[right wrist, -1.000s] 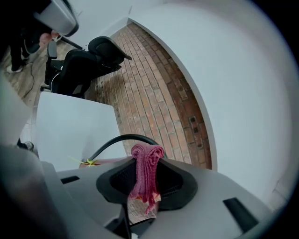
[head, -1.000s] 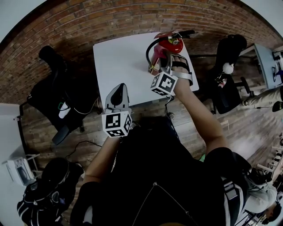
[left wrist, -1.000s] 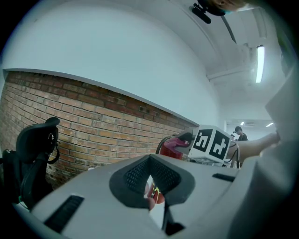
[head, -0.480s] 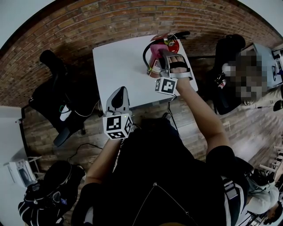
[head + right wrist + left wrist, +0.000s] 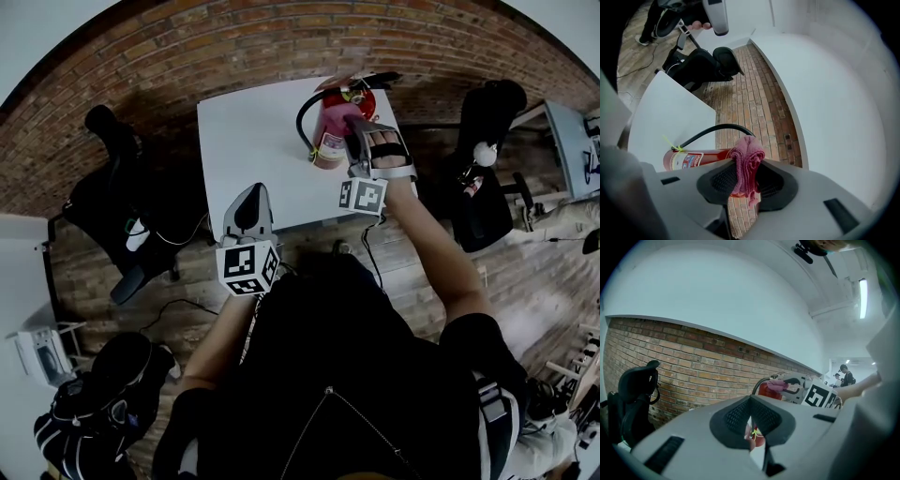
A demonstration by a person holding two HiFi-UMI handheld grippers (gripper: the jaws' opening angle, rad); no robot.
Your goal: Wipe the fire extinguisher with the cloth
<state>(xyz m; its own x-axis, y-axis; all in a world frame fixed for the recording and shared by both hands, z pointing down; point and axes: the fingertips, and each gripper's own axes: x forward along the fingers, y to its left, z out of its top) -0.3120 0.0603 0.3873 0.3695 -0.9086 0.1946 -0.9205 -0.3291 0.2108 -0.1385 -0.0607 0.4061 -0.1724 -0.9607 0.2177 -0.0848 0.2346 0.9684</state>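
Note:
A red fire extinguisher (image 5: 327,129) with a black hose (image 5: 303,117) stands at the far right of the white table (image 5: 253,131). My right gripper (image 5: 355,128) is pressed against its right side and is shut on a pink cloth (image 5: 747,161). In the right gripper view the cloth hangs folded between the pads, against the extinguisher (image 5: 691,160). My left gripper (image 5: 250,195) hovers over the table's near edge, shut and empty, well to the left of the extinguisher. The left gripper view shows the extinguisher (image 5: 764,389) and the cloth (image 5: 777,385) beyond its jaws (image 5: 750,401).
A brick wall (image 5: 281,42) runs behind the table. A black office chair (image 5: 122,141) stands left of the table and another (image 5: 483,108) to its right. Cables lie on the wooden floor (image 5: 169,309). A person stands far off (image 5: 845,376).
My right gripper has slid right and toward me along the extinguisher's side with the cloth, uncovering more of the cylinder. The left gripper has stayed put.

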